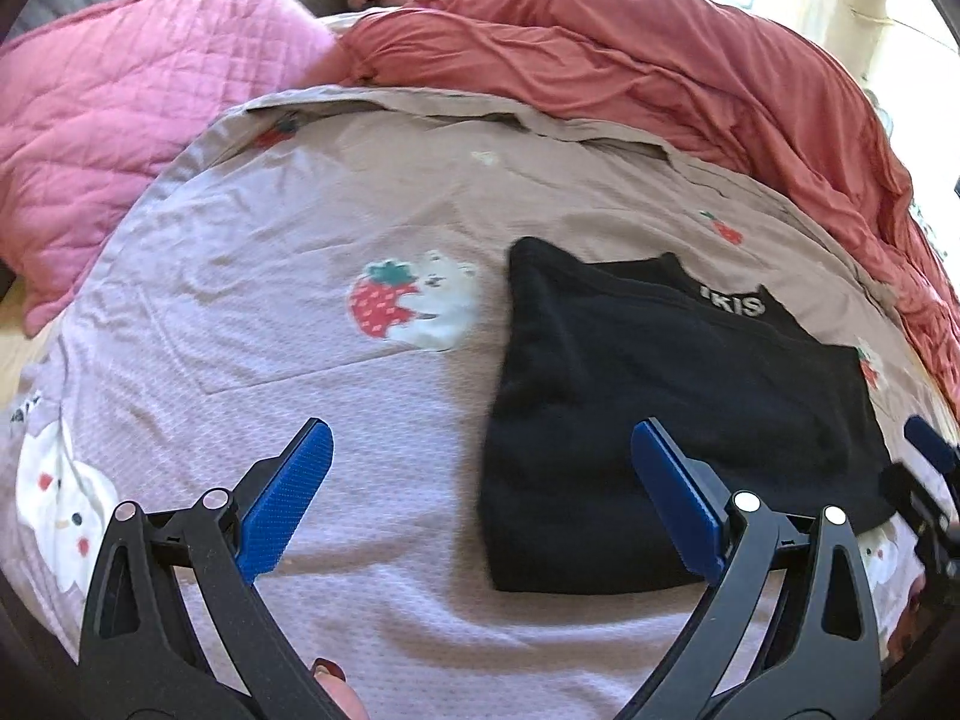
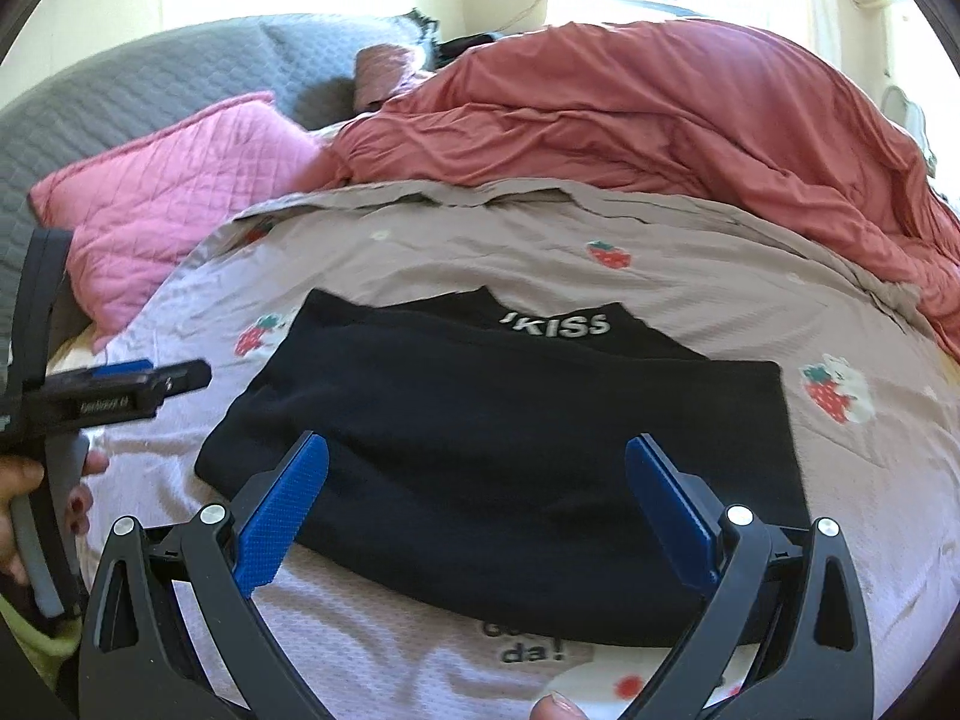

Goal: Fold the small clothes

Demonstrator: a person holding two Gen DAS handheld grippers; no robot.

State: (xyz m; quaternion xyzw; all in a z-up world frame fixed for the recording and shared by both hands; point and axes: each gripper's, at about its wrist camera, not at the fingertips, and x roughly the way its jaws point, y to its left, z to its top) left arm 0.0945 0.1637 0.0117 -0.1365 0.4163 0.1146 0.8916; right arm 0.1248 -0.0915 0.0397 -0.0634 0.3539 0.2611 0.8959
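A black garment with white lettering lies folded flat on the strawberry-print bedsheet. My right gripper hovers above its near edge, jaws wide open with nothing between the blue pads. In the left wrist view the same black garment lies to the right. My left gripper is open above the sheet at the garment's left edge, gripping nothing. In the right wrist view the left gripper shows side-on at the left, held by a hand. The right gripper's tip shows at the far right edge of the left wrist view.
A pink quilted pillow lies at the back left. A rumpled red duvet is heaped along the back and right. A grey quilted headboard stands behind the pillow. The sheet left of the garment is bare.
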